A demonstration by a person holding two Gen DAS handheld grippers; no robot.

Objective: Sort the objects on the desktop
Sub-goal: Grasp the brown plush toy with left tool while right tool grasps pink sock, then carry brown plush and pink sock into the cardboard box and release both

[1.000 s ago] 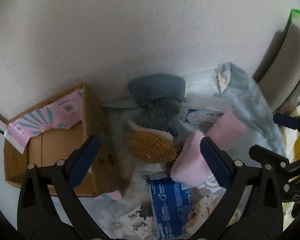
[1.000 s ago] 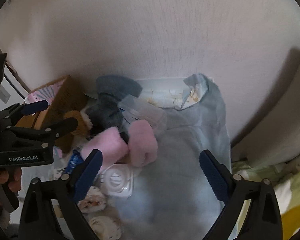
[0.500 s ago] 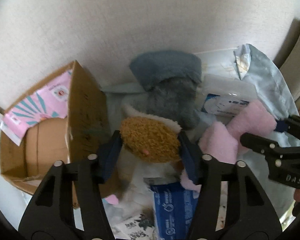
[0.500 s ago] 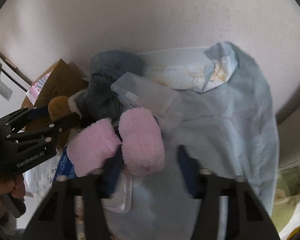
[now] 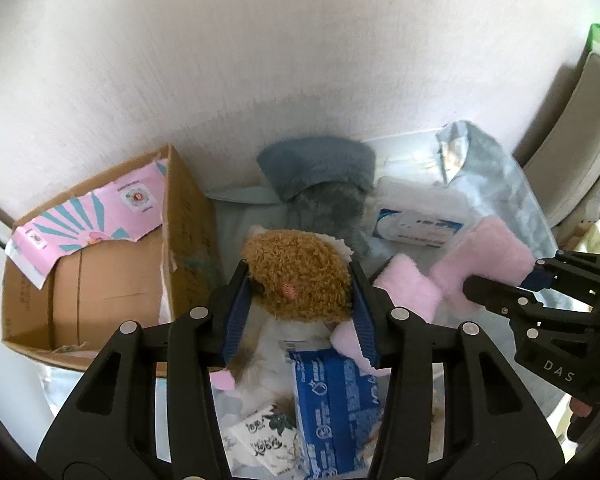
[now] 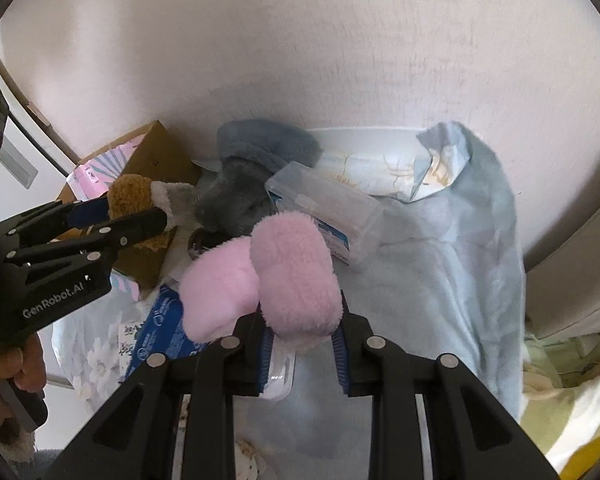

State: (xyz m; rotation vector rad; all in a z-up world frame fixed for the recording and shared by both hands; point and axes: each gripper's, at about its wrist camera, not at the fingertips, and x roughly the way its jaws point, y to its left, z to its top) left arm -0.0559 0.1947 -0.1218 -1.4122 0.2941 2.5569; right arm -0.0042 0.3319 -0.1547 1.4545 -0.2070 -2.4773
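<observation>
Blanket (image 6: 440, 264); tools clamping plush items.

Both wrist cams sit low and close, facing the far wall; left one's further left, and both catch the pink plush (image 5: 452, 276) (image 6: 292, 276) pile.

Right gripper (image 6: 300, 344) fingers (image 6: 265, 350) clamp a pink plush slipper (image 6: 296, 276) over blue cloth (image 6: 440, 280).

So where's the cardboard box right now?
In the left wrist view, the cardboard box sits at the left against the wall, just left of the brown plush toy.
</observation>
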